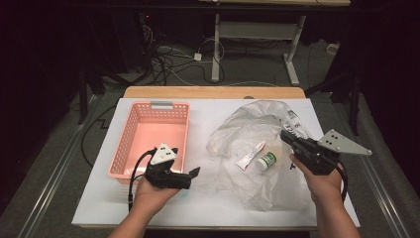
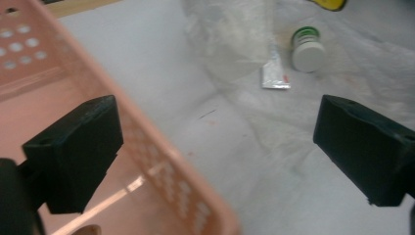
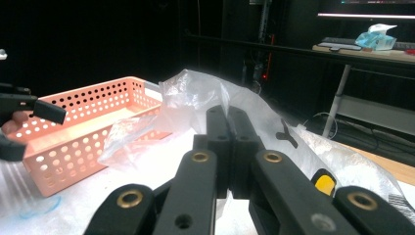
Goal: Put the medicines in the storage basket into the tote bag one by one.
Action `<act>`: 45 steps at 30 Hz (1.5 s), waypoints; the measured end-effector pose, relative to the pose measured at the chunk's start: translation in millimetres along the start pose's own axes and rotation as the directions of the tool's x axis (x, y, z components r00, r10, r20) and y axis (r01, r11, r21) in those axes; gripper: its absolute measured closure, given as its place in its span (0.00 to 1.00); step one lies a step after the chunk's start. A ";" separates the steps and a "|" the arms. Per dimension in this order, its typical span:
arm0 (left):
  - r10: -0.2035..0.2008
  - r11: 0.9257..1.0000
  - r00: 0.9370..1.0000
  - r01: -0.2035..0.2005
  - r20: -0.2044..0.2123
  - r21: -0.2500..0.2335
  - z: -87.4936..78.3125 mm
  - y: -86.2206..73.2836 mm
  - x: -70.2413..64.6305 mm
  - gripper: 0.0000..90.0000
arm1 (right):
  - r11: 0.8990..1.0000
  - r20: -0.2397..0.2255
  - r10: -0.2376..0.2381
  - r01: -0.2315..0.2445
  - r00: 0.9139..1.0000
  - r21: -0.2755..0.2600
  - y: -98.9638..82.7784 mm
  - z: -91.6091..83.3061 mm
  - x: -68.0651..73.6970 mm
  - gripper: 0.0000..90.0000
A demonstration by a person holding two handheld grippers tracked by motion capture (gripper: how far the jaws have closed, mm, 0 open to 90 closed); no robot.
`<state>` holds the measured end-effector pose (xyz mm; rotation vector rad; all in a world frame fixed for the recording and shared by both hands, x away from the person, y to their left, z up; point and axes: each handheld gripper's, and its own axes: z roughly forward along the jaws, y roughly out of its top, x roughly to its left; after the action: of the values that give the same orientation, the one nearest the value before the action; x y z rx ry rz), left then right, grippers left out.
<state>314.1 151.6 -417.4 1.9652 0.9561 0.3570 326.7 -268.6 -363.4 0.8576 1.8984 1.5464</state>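
Tube (image 1: pixel 250 154) and the small white jar w/ green band (image 1: pixel 267 161) lie on the clear plastic bag (image 1: pixel 257 129), mid-table, between my two hands. High view: left gripper (image 1: pixel 194 172) sits by the near right corner of the pink basket (image 1: pixel 148 144), jaws pointing right toward the bag; tube is off to its right and a bit farther up the table. Tube's long axis runs diagonal, cap end up-right, flat end down-left toward my left hand. Right gripper (image 1: pixel 285 135) hangs over the bag's right part, just right of the jar, so it's the nearer one to both items, but its jaws are pressed together on nothing I can see.

Left gripper view: jaws spread wide, nothing between them; basket rim crosses under the left jaw, tube (image 2: pixel 275 73) and jar (image 2: pixel 307 49) lie ahead, up-right of centre, well apart from the tips.

Right gripper view: jaws closed flat against each other, pointing at the crumpled bag (image 3: pixel 205 98); basket (image 3: pixel 83 132) to the left w/ the left gripper (image 3: pixel 29 122) near it.

My call: left hand has the open jaws, so approach goes rightward, wrist turned to cross the tube's diagonal.
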 end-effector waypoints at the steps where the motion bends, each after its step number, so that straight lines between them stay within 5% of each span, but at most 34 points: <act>1: -0.013 1.000 1.000 0.013 -0.007 0.004 -2.0 -1.5 5.0 0.08 | 1.000 -0.002 0.001 -0.001 1.000 0.000 0.0 -0.1 -0.2 1.00; 12: -0.071 0.997 0.996 0.072 -0.056 0.003 -18.7 -9.7 25.5 0.46 | 1.000 -0.001 0.006 -0.006 1.000 0.003 -1.5 0.4 -1.4 1.00; 17: -0.131 0.988 0.986 0.139 -0.102 0.069 -15.2 -6.1 31.1 0.58 | 1.000 0.003 0.008 -0.008 1.000 0.010 -2.9 1.2 -2.8 1.00; 19: -0.127 0.988 0.986 0.135 -0.110 0.070 -15.6 -6.9 32.0 0.70 | 1.000 0.001 0.004 -0.004 1.000 0.012 -3.2 2.1 -2.9 1.00; 27: -0.152 0.959 0.983 0.173 -0.106 0.223 -13.0 -2.0 38.8 0.97 | 1.000 0.004 0.004 -0.004 1.000 0.008 -2.1 1.1 -2.5 1.00; 32: -0.117 0.943 0.985 0.150 -0.127 0.297 -12.1 4.6 36.7 0.98 | 1.000 0.003 0.003 -0.003 1.000 0.011 -2.3 1.3 -1.6 1.00; 36: -0.128 0.923 0.987 0.155 -0.099 0.353 -9.1 7.3 37.2 0.97 | 1.000 0.001 0.003 -0.003 1.000 0.010 -2.3 2.2 -1.1 1.00; 41: -0.148 0.855 0.984 0.179 -0.103 0.487 1.7 5.4 38.7 0.98 | 1.000 -0.001 -0.001 0.001 1.000 0.012 -2.4 2.8 -0.2 1.00; 45: -0.141 0.823 0.985 0.173 -0.100 0.542 6.4 8.3 39.7 0.98 | 1.000 -0.002 -0.002 0.002 1.000 0.012 -2.3 3.0 0.2 1.00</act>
<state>348.0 174.8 -418.8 2.3745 1.3622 0.0343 328.4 -266.8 -366.2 0.8601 1.9114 1.5364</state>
